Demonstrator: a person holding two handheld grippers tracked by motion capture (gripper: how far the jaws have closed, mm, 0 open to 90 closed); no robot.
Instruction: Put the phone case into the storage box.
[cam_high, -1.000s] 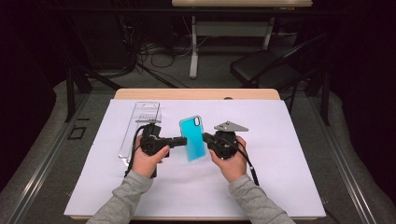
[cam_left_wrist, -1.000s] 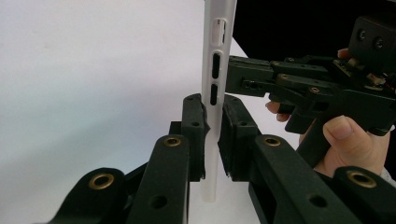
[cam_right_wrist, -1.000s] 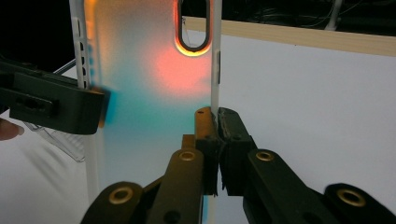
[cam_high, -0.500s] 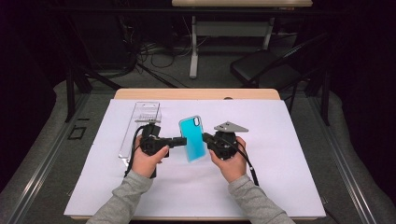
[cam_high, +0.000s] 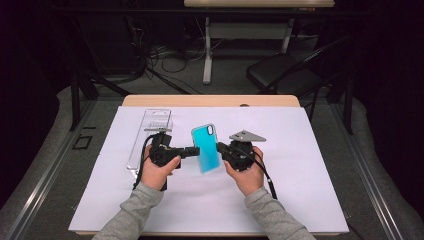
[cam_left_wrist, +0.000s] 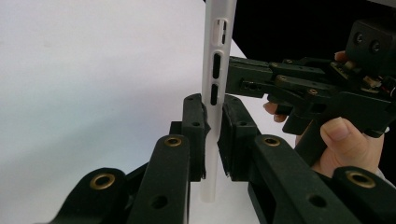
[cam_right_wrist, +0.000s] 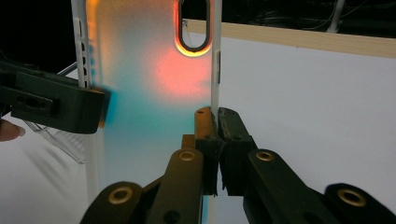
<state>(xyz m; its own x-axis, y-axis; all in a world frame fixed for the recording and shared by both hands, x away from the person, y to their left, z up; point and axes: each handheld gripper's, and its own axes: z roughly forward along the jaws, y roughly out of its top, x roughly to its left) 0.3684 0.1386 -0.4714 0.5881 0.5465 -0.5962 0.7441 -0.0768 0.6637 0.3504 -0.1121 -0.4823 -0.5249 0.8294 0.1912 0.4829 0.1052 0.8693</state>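
Above the table's middle, nearer its front edge | phone case (cam_high: 206, 148) held aloft between both tools, long axis front-to-back | left gripper (cam_left_wrist: 212, 135) clamped on left long edge | right gripper (cam_right_wrist: 217, 140) clamped on right edge | clear packaging (cam_high: 151, 135) left, just beside left gripper

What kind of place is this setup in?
Probably a lab or recording workspace: a wooden table under a white sheet, tangled cables on the floor behind, and a second desk with a chair.

A dark room holds a white-covered wooden table (cam_high: 320, 150), a black chair (cam_high: 280, 72) and grey floor (cam_high: 50, 165).
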